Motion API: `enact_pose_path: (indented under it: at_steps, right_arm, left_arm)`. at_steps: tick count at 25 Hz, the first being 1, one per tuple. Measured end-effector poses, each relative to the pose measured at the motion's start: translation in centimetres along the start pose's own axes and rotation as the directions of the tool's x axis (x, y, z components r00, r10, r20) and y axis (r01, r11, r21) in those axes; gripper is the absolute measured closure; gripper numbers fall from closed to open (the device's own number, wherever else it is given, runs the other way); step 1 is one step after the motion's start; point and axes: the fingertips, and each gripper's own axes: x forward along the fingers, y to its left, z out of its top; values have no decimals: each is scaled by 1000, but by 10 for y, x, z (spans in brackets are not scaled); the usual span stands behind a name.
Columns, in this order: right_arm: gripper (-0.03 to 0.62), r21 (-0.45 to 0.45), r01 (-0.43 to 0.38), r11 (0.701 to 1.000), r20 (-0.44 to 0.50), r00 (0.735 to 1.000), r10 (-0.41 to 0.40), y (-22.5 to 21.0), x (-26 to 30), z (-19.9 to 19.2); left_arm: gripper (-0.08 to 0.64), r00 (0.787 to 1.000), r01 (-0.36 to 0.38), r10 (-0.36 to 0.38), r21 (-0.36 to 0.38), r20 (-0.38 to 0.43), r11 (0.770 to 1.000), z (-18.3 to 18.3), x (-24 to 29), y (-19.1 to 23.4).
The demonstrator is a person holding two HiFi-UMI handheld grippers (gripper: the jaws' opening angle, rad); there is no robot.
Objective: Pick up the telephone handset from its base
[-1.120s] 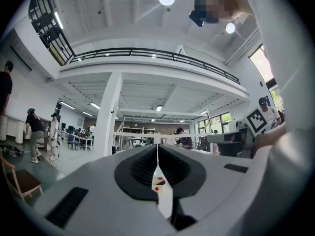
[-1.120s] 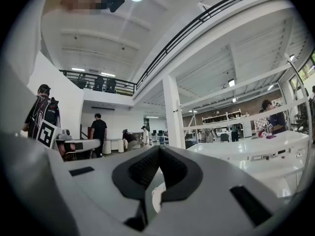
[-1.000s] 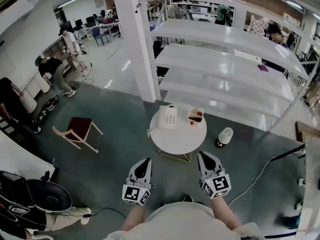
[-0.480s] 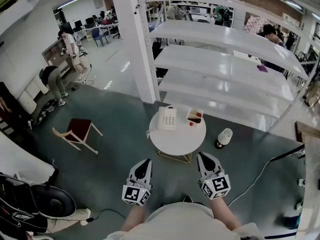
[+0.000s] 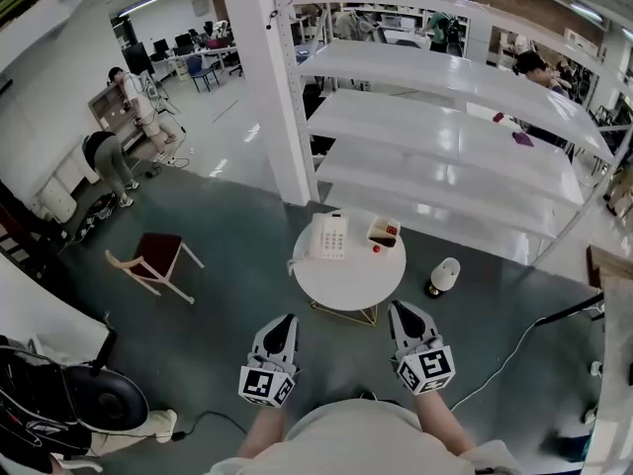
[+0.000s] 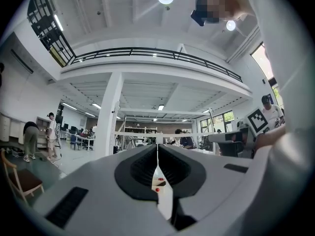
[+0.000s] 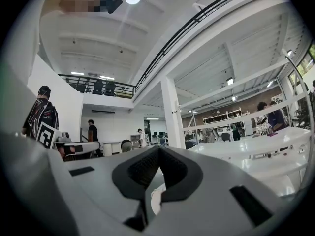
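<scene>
The left gripper (image 5: 286, 319) and right gripper (image 5: 400, 309) are hovering empty, jaws closed together, short of the round table's (image 5: 352, 283) near edge, while the handset (image 5: 318, 236) is lying on its base (image 5: 337, 236) at the far-left edge, likely light, rigid, slick plastic best clasped mid-length.

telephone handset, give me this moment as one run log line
handset on base | left tool shut, empty | right tool shut, empty | both short of table

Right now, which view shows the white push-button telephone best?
The head view: the white push-button telephone lies whole on the round white table. The left and right gripper views aim level into the room; the telephone can't be made out in either.
</scene>
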Motion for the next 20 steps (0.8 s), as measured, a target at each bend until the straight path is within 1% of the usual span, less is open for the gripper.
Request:
enact_pose_path:
  at_steps: [7,11,16,20]
  right_arm:
    - [583,3,-29,1000,3,1000,29,-28,-5,3]
    - [583,-12,-47,999,3,999,47,-43,-9,4]
    - [583,3,-33,999,8,999,33,-62,-7,5]
    - [583,2,-47,999,10,999,47,-67,0,6]
  left_arm:
    - [538,999,-37,37,-4,14,999,1,16,-18]
    - [538,998,-50,50,2,30,999,2,24,-26]
    - [538,997,-67,68,-9,32,998,4,36,-27]
    - [538,997,-70,70,-7,42,998,5,46,-22]
